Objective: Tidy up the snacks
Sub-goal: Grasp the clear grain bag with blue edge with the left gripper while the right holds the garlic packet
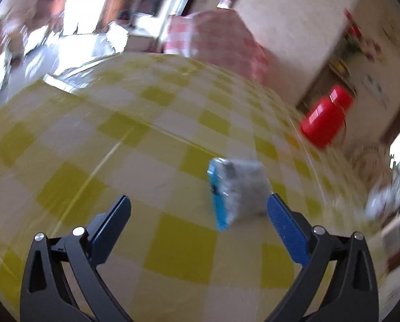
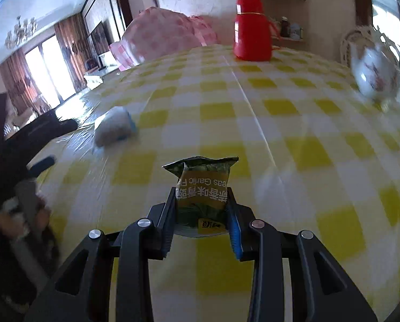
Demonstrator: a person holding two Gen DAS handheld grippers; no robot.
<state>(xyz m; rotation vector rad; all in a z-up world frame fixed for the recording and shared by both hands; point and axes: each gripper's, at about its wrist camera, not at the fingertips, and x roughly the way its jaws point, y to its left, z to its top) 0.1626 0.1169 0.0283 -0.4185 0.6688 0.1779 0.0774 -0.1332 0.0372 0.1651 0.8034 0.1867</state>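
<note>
A green garlic-pea snack packet sits upright between the pads of my right gripper, which is shut on it just above the yellow checked tablecloth. A blue and white snack packet lies on the cloth inside the wide-open fingers of my left gripper, close to the right finger and apart from the left one. The right wrist view shows the same blue and white packet far left, with the left gripper's blue finger and a hand beside it.
A red thermos stands at the table's far edge. A pink mesh food cover sits at the far left, a white teapot at the right. The left wrist view is blurred; it shows the thermos at the right.
</note>
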